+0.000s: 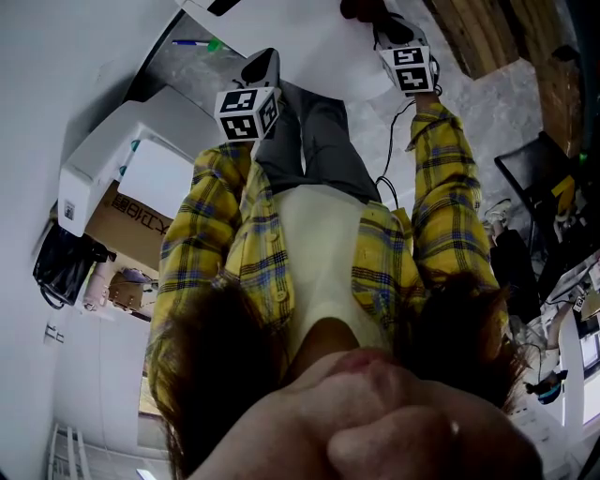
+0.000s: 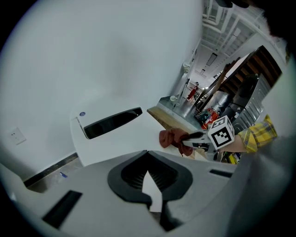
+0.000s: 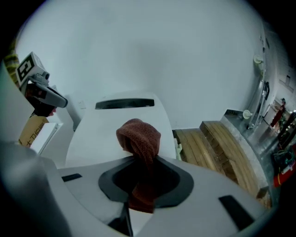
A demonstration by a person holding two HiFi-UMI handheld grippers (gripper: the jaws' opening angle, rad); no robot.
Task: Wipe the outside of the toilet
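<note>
The white toilet [image 3: 115, 134] has a closed lid and a dark slot along its back. A reddish-brown cloth [image 3: 138, 139] is bunched over the lid, and my right gripper [image 3: 141, 185] is shut on it. Seen in the left gripper view, that cloth [image 2: 170, 138] rests on the toilet [image 2: 115, 139], held by the right gripper [image 2: 196, 138]. My left gripper [image 2: 150, 187] hovers over the toilet's near edge, jaws together and holding nothing. In the head view the left gripper [image 1: 261, 67] and the right gripper [image 1: 375, 23] both reach onto the toilet [image 1: 309, 37].
My own body in a yellow plaid shirt [image 1: 253, 244] fills the head view. A white unit [image 1: 103, 159] and a cardboard box [image 1: 127, 220] stand to one side. Wooden steps [image 3: 222, 143] and a counter with a tap [image 3: 259, 102] lie right of the toilet. A cable [image 1: 392, 141] trails on the floor.
</note>
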